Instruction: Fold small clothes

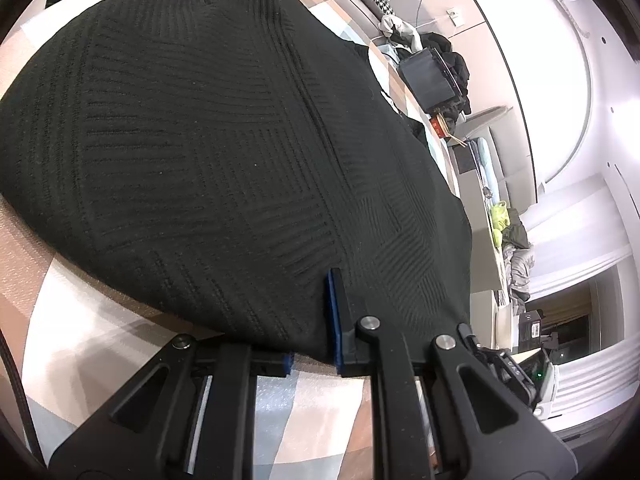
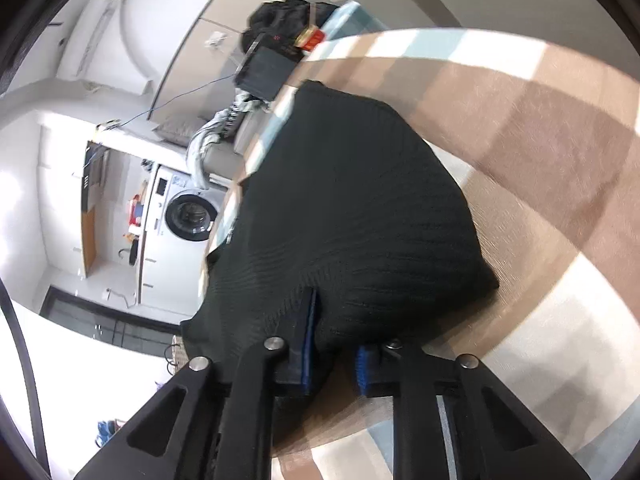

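Note:
A black ribbed knit garment (image 1: pixel 208 152) lies spread on a table covered in beige, brown and white blocks (image 1: pixel 320 420). My left gripper (image 1: pixel 312 320) is shut on its near hem: one blue-padded finger (image 1: pixel 336 312) lies on top of the cloth and the other pad sits under the edge. In the right wrist view the same garment (image 2: pixel 360 200) reaches away from me across the table (image 2: pixel 540 160). My right gripper (image 2: pixel 338 328) is shut on a bunched corner of it, and dark cloth fills the gap between the two blue pads.
A black box-shaped device (image 1: pixel 430 76) (image 2: pixel 266 70) stands at the table's far edge beside a small red box (image 2: pixel 310 38). Beyond it are piled clothes on a sofa (image 1: pixel 516 248) and a washing machine (image 2: pixel 188 212). Bare tablecloth lies beside the garment.

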`<state>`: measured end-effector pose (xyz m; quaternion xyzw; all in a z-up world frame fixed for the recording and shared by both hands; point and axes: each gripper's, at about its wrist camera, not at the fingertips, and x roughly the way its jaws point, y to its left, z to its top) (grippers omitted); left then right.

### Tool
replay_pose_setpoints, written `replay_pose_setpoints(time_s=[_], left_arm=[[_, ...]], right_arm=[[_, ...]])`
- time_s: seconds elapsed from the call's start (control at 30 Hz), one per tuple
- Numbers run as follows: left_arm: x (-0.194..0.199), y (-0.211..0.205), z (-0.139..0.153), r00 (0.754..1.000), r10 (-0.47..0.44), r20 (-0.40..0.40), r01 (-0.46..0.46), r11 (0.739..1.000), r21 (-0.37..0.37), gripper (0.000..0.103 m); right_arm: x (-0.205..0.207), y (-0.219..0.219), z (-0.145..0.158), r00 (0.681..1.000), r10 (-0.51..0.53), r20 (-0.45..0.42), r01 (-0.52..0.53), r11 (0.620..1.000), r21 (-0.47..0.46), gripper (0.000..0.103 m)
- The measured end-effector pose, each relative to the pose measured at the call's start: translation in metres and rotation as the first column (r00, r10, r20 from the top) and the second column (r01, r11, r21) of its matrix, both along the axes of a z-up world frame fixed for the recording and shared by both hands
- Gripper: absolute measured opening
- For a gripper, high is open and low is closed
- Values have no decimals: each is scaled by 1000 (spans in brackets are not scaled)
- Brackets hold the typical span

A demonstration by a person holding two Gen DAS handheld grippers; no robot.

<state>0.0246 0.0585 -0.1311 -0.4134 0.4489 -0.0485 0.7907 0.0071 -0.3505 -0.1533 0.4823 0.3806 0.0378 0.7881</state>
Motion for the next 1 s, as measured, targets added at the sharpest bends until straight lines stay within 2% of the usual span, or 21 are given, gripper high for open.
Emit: replay_pose_setpoints(time_s=[0.07,0.13,0.23,0.3,0.43,0.5,0.53,0.63,0.77,0.8,0.87,0.93,1.0], left_arm=[[0,0,0,1000,1,0,-1,1000,-3,11],[0,0,-1,1000,1,0,-1,1000,-2,11],[0,0,-2,1000,1,-2,-1,1000,-6,11],[1,0,-2,1000,-2,-2,2,1000,-3,11],[2,-1,-2,1000,-6,-2,6,1000,3,11],[2,-2,-1,1000,-9,1,9,1000,6,11],[2,-1,-1,1000,-10,1,10,1000,8,11],[3,-2,-1,1000,-8,0,8,1000,9,11],[2,2,1,1000,10,-6,-10,1000,13,12],[0,4,3,1000,27,-8,-26,999,38,14],[-8,10,13,996,84,2,-84,988,132,28],[-15,19,18,991,134,20,-136,974,184,32],[-21,34,16,983,184,28,-186,969,162,32]], right_arm=[[1,0,10,999,22,27,-21,999,-46,14],[3,-1,11,998,58,6,-58,997,-56,15],[6,-8,0,995,76,-63,-75,997,11,19],[0,-19,-3,995,43,-90,-41,999,22,22],[-12,-41,-1,994,-66,-84,67,998,10,41],[-14,-53,5,990,-130,-59,127,991,-48,41],[-13,-56,7,990,-130,-48,127,990,-62,39],[0,-57,4,995,-87,-53,84,994,-67,26],[7,-52,11,997,-63,-33,58,991,-124,11],[7,-53,13,998,-63,-17,60,989,-134,10],[6,-55,17,998,-64,-7,63,986,-155,9],[7,-53,15,999,-51,-16,47,985,-167,9],[8,-51,13,999,-40,-27,35,984,-177,9]])
